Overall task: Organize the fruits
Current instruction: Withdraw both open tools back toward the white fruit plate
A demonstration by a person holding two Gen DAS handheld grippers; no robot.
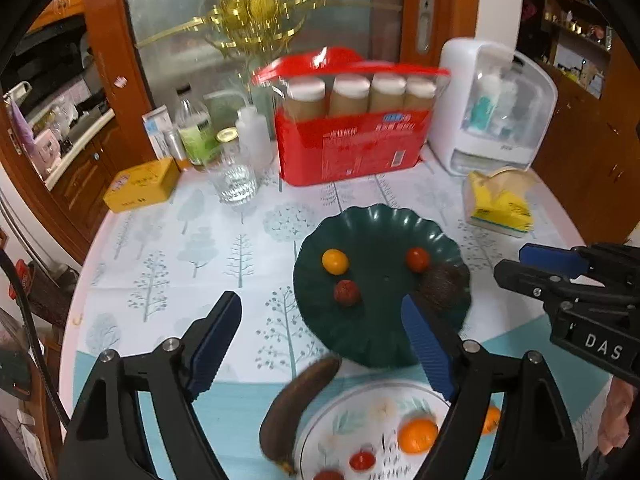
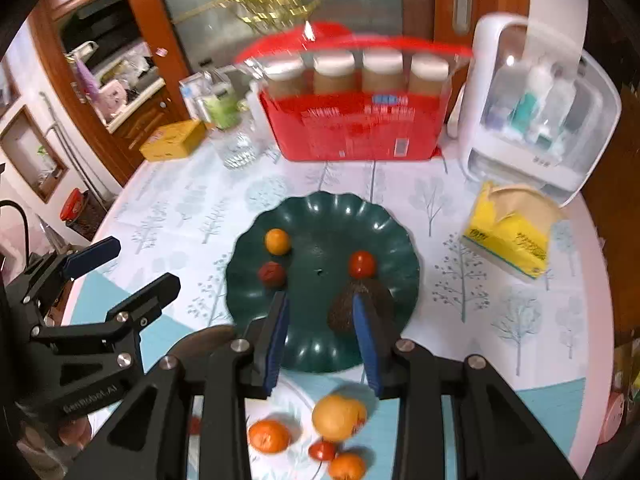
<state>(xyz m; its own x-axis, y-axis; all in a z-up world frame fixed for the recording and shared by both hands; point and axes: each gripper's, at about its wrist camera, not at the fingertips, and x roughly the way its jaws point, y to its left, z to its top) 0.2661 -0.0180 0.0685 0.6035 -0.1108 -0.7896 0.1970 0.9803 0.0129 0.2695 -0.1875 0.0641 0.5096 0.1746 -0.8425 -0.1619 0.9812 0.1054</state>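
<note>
A dark green scalloped plate holds a yellow-orange small fruit, a red tomato, a dark red fruit and a dark rough avocado. Nearer me, a white floral plate carries oranges, small tomatoes and a yellow-orange fruit. A blackened banana lies by its left rim. My left gripper hangs open above the green plate's near edge, holding nothing. My right gripper is shut, with nothing between its pads, above the avocado's side of the plate.
At the back of the tree-print tablecloth stand a red box of jars, a white storage case, a drinking glass, bottles and a yellow box. A yellow tissue pack lies right. A hand shows at the lower right.
</note>
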